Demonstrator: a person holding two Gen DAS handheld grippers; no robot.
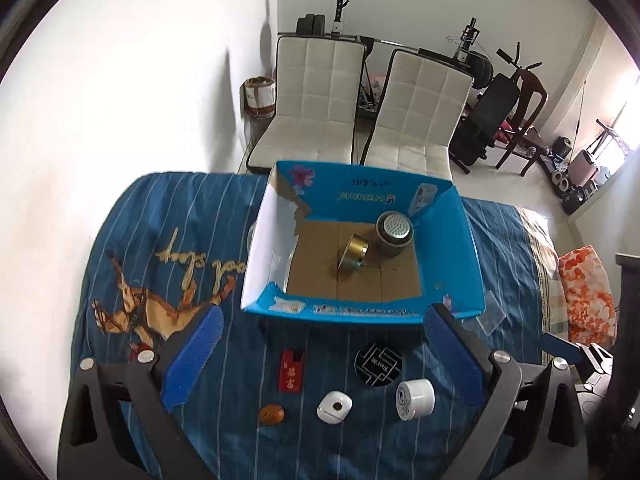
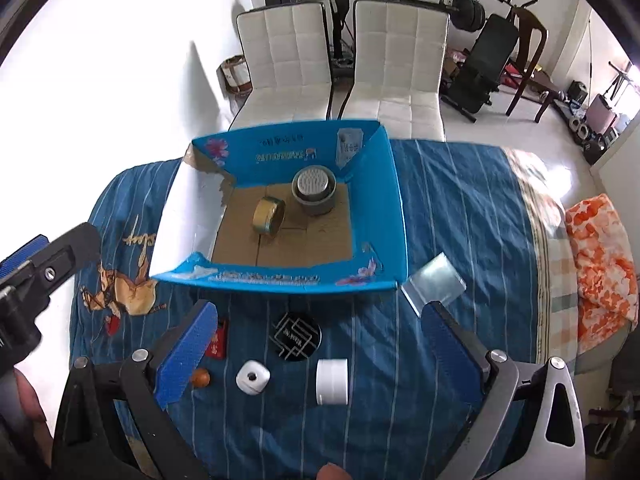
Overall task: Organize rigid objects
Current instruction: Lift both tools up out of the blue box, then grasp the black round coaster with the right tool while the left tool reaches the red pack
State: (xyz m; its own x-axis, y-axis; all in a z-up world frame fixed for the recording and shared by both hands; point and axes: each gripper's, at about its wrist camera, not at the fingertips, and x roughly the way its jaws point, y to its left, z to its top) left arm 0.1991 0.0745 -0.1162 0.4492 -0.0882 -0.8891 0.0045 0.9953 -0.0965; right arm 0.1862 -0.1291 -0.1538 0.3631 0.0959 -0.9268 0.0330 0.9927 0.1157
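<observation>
I hold both grippers above the blue striped bedspread (image 1: 360, 440), and both look toward the blue cardboard box (image 1: 466, 248) that stands on it. The left gripper (image 1: 322, 344) has its jaws spread wide and nothing is between them. The right gripper (image 2: 318, 344) is also spread wide and empty.

Inside the box I see two things on the brown bottom: a gold round tin (image 1: 353, 251) lying tilted on its side, and just beside it, toward the far right corner, a grey jar with a perforated metal lid (image 1: 394, 233), upright. They seem to touch, but I cannot tell for sure.

The other things lie on the bedspread in front of the box. From the left wrist view, they all sit in the open gap between the two blue fingers (image 1: 196, 356), lower than the fingertips. A red small packet (image 1: 291, 371) is to the left, a black round disc with a white line pattern (image 1: 378, 364) is to the right of it. Nearer to me there is a row: a small orange-brown ball (image 1: 272, 414), a white rounded piece with a dark hole (image 1: 334, 407), and a white jar lying on its side (image 1: 416, 399).

From the right wrist view, the white jar and the black disc are between the jaws, while the red packet and the ball are partly hidden behind the left finger. A clear flat plastic piece (image 2: 434, 280) lies at the near right corner of the box, just beyond the right finger.
</observation>
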